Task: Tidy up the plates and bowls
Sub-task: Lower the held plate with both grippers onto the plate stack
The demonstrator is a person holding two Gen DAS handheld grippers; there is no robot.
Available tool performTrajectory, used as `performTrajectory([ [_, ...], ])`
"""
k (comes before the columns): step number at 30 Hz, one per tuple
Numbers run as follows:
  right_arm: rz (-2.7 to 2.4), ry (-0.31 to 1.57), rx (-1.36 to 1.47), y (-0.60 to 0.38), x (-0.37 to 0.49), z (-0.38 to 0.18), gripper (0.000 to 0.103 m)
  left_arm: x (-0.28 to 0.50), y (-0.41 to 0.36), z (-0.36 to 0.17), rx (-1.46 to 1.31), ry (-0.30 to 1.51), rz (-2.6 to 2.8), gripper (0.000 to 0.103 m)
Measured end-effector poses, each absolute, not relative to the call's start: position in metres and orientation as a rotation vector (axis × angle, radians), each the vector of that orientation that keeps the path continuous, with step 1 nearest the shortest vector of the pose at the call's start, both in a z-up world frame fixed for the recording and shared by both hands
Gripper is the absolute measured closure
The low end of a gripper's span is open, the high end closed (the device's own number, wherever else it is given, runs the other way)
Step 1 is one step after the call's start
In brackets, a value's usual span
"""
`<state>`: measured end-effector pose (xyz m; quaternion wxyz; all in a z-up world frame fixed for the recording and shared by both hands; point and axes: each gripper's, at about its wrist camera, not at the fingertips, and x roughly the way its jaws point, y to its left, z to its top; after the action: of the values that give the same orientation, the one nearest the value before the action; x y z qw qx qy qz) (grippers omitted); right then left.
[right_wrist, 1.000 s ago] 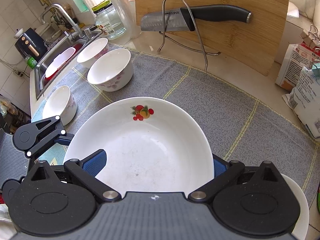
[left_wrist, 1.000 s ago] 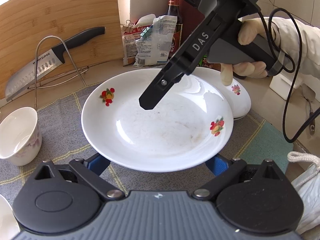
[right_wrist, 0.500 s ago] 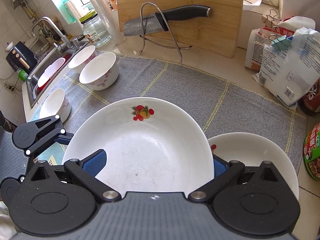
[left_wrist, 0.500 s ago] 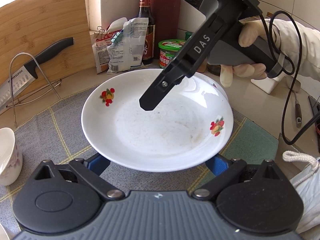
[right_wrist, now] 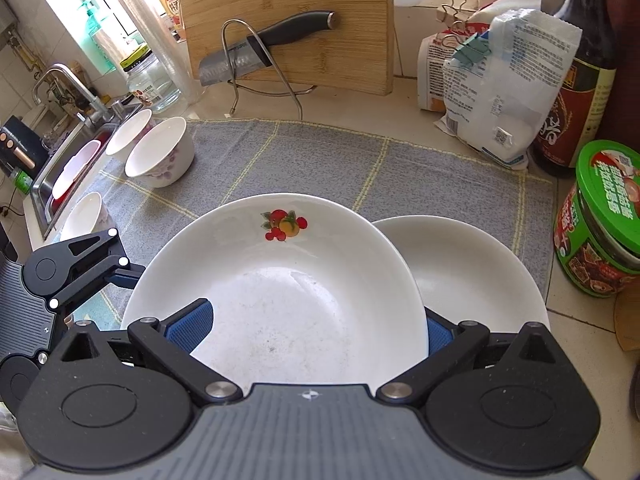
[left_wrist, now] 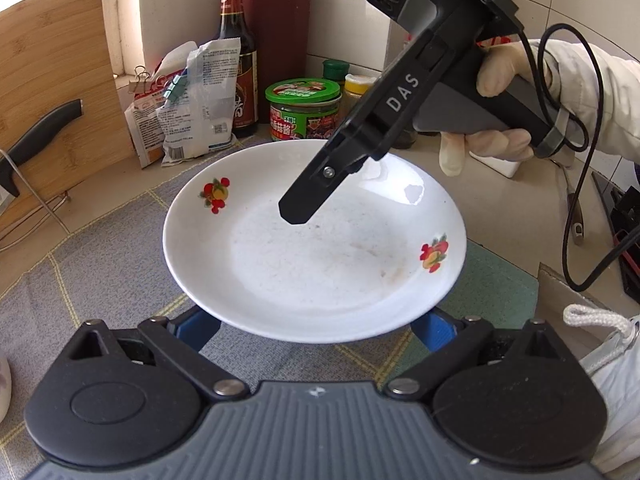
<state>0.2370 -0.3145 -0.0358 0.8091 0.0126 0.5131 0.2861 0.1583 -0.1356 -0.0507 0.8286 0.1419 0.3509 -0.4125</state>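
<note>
Right tool [right_wrist: 314,326] clenched on the fruit-patterned plate [right_wrist: 280,292], one finger over the rim and one beneath, you carry it clear of the grey mat [right_wrist: 360,160] toward the second plate [right_wrist: 472,276], which lies at the mat's right edge beside the green-lidded jar [right_wrist: 600,220]. Your left tool [left_wrist: 316,330] is spread wide under the near rim, gripping nothing; whether the plate rests on it cannot be told.

To stack cleanly, you would do well to centre the carried plate over the lower one, keep it level, lower until the rims nest, then release. The jar is near; a wide swing could clip it.

The right wrist view alone shows the second plate, partly tucked under the carried one, plus three bowls [right_wrist: 160,156] along the mat's left edge by the sink [right_wrist: 60,184]. The left wrist view hides that plate entirely but shows the upper finger [left_wrist: 304,204] lying across the plate's inside and the gloved hand [left_wrist: 496,104] on the handle.
</note>
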Motion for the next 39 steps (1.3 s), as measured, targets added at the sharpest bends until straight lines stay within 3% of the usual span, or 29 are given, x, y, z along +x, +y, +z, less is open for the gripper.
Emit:
performTrajectory([
  [39, 0.478, 1.157, 0.102, -0.358, 0.228, -0.06, 0.0, 0.167, -0.179, -0.063, 0.341, 0.776, -1.011, 0.003],
])
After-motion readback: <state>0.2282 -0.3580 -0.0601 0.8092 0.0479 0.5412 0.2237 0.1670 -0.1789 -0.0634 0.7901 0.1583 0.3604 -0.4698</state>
